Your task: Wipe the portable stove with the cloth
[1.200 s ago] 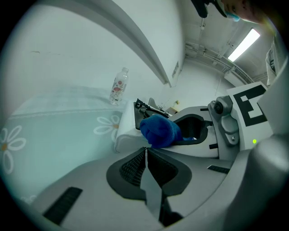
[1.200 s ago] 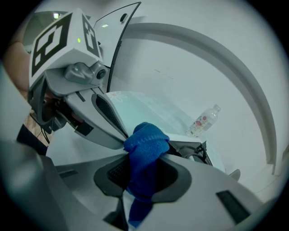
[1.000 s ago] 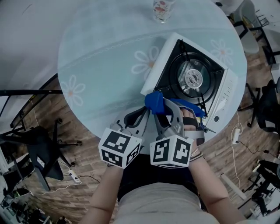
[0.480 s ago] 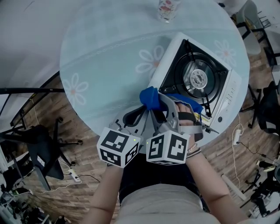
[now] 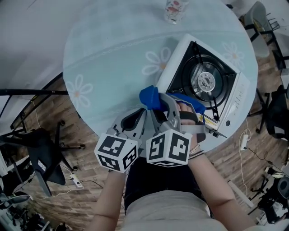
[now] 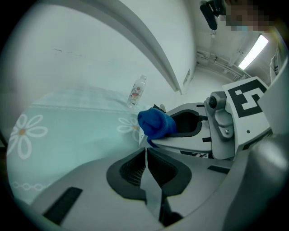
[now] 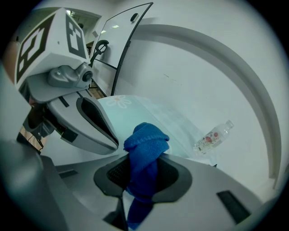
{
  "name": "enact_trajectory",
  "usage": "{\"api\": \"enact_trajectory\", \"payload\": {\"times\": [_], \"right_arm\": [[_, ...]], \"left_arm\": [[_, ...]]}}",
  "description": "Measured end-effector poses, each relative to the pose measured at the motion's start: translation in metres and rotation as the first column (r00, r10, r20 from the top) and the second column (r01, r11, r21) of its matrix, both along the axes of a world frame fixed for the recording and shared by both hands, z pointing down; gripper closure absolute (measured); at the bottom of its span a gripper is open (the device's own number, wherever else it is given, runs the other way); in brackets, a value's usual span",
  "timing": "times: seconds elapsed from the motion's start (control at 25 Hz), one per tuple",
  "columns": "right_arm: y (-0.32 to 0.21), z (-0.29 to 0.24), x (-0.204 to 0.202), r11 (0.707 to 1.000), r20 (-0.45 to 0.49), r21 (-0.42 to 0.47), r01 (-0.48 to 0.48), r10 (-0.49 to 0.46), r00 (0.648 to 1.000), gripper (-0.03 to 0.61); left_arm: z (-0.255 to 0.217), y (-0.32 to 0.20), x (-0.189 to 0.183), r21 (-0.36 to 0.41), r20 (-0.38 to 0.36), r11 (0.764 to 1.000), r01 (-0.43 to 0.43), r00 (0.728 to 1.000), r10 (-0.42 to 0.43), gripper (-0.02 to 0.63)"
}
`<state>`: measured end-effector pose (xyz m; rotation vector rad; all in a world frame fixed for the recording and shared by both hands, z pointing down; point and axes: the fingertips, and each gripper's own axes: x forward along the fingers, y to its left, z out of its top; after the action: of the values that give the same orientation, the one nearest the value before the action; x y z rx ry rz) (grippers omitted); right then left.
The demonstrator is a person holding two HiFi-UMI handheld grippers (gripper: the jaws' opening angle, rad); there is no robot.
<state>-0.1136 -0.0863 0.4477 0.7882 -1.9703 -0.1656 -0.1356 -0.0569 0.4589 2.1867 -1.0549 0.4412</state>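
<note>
The white portable stove (image 5: 235, 97) with a black burner well sits tilted at the right of the round table (image 5: 108, 67). My right gripper (image 5: 159, 104) is shut on the blue cloth (image 5: 151, 98), which bunches out past its tips at the stove's near left corner; in the right gripper view the blue cloth (image 7: 143, 155) fills the jaws of the right gripper (image 7: 143, 173). A strip of cloth trails right over the stove's front edge. My left gripper (image 5: 132, 122) sits beside it to the left, shut with nothing between its jaws; the left gripper (image 6: 146, 164) shows this too.
A clear plastic bottle (image 5: 174, 10) with a floral label stands at the table's far edge. Black chairs (image 5: 43, 155) and cables lie on the wooden floor around the table. The table's pale cover with daisy prints (image 5: 77, 92) spreads left of the stove.
Both grippers have drifted a little left and toward me, carrying the blue cloth from over the stove's front corner to just off its left edge.
</note>
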Motion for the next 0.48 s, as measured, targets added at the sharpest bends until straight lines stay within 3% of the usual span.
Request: {"api": "enact_trajectory", "payload": {"times": [0.28,0.48], "right_arm": [[-0.005,-0.002,-0.012,0.999,0.017,0.004,0.036,-0.036,0.999,0.459],[0.004,-0.016,-0.028,0.997,0.178,-0.017,0.082,-0.077,0.981,0.459]], "left_arm": [[-0.003,0.0,-0.01,0.007,0.0,0.999,0.032,0.999,-0.032,0.581],[-0.007,0.0,-0.012,0.019,-0.005,0.999,0.034,0.999,-0.034,0.583]]}}
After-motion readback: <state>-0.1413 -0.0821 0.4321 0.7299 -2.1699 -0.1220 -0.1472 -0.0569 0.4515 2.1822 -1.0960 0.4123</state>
